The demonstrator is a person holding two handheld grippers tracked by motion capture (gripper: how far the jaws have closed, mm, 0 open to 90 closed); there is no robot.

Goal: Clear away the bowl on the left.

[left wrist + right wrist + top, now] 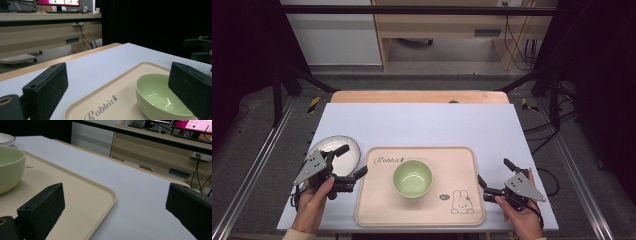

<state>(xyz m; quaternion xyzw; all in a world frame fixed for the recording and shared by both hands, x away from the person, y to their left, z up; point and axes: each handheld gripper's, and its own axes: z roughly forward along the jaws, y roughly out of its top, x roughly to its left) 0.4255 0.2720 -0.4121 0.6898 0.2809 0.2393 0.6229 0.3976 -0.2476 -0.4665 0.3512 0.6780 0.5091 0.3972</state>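
Your beige tray (377, 210) lies between your two grippers, and the green bowl (412, 178) sits in its middle. Your left gripper (353, 162) gapes wide, the bowl just beyond its jaws; your right gripper (495, 174) gapes wide beside the tray's edge, holding nothing.

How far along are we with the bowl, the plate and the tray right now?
Done: the green bowl sits upright and empty on the beige tray. In hand: nothing; the left gripper hangs open over the white plate at the tray's left edge, and the right gripper is open beside its right edge. Left: the plate remains on the table, off the tray.
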